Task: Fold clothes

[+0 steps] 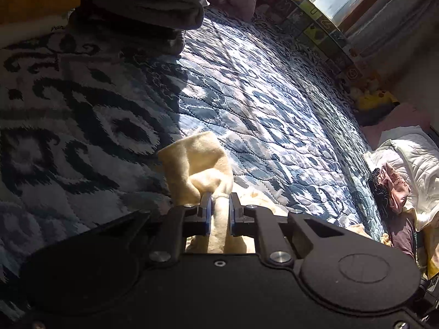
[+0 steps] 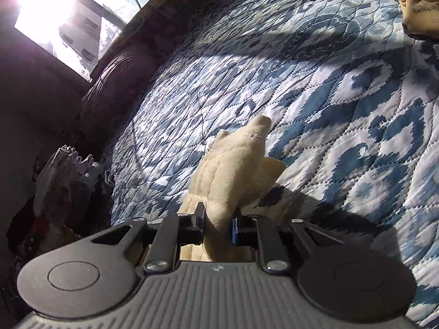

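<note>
Cream fleece garment [image 1: 196,161] is pinched in both tools at once: the left gripper [image 1: 219,209] has its jaws clenched on a bunched fold low in the centre of the left wrist view, and the right gripper [image 2: 218,219] has its jaws clenched on another bunch of the same fluffy cloth [image 2: 236,170] low in the centre of the right wrist view. In both views the cloth rises ahead of the jaws above the blue patterned quilt [image 1: 260,104] of the bed; how much of it rests on the quilt is hidden behind the tools.

Whether the cloth is being spread out or brought over into a fold cannot be settled from this. Either way, good handling would mean level grips, fabric taut between them without stretching, and an edge laid down squarely so no creases get trapped.

No basket, box or drawer shows. Clothes sit loose instead: a dark stack [image 1: 142,8] at the upper left of the left view, a tan piece [image 2: 419,13] at the upper right of the right view, and a crumpled heap [image 2: 68,181] at its left edge.
</note>
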A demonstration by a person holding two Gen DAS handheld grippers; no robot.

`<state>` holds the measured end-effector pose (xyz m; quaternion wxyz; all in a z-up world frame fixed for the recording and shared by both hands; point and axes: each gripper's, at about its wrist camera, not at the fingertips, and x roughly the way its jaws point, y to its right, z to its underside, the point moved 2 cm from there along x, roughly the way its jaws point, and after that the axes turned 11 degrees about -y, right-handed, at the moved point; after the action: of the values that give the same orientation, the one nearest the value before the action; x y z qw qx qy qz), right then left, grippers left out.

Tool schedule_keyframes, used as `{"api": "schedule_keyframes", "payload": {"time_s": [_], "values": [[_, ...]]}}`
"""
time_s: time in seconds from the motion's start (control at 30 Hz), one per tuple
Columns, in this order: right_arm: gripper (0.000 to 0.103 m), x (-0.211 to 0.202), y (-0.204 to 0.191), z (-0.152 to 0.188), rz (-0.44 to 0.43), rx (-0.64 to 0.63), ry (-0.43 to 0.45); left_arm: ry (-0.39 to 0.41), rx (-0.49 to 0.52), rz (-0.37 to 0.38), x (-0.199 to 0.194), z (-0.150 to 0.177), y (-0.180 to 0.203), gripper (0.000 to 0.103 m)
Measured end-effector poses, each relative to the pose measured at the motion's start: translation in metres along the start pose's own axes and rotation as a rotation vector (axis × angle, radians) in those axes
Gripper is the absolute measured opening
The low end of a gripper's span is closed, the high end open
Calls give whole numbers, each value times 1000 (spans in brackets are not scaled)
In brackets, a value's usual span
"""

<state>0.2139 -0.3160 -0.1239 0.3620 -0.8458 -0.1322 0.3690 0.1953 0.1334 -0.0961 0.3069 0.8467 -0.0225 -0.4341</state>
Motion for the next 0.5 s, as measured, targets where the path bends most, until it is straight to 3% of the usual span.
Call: {"api": "schedule_keyframes", "payload": {"time_s": [0.2, 0.23, 0.27, 0.3, 0.33, 0.4, 0.5], "values": [[17, -23, -13, -2, -30, -46, 110, 252, 60, 141, -49, -17, 19, 10], [17, -25, -10, 0, -21, -43, 120, 265, 55, 151, -51, -18, 17, 11], [17, -19, -6, 4, 7, -56, 85, 255, 37, 156, -50, -19, 9, 21], [19, -13, -1, 11, 40, -57, 42, 235, 14, 129, -49, -18, -2, 40], [23, -6, 4, 18, 73, -59, 0, 221, -10, 99, -49, -13, -13, 47], [28, -2, 17, 35, 90, -37, -52, 199, -72, 61, -52, -2, -39, 49], [41, 2, 34, 55, 98, 1, -112, 166, -189, 86, -61, 17, -68, 50]]}}
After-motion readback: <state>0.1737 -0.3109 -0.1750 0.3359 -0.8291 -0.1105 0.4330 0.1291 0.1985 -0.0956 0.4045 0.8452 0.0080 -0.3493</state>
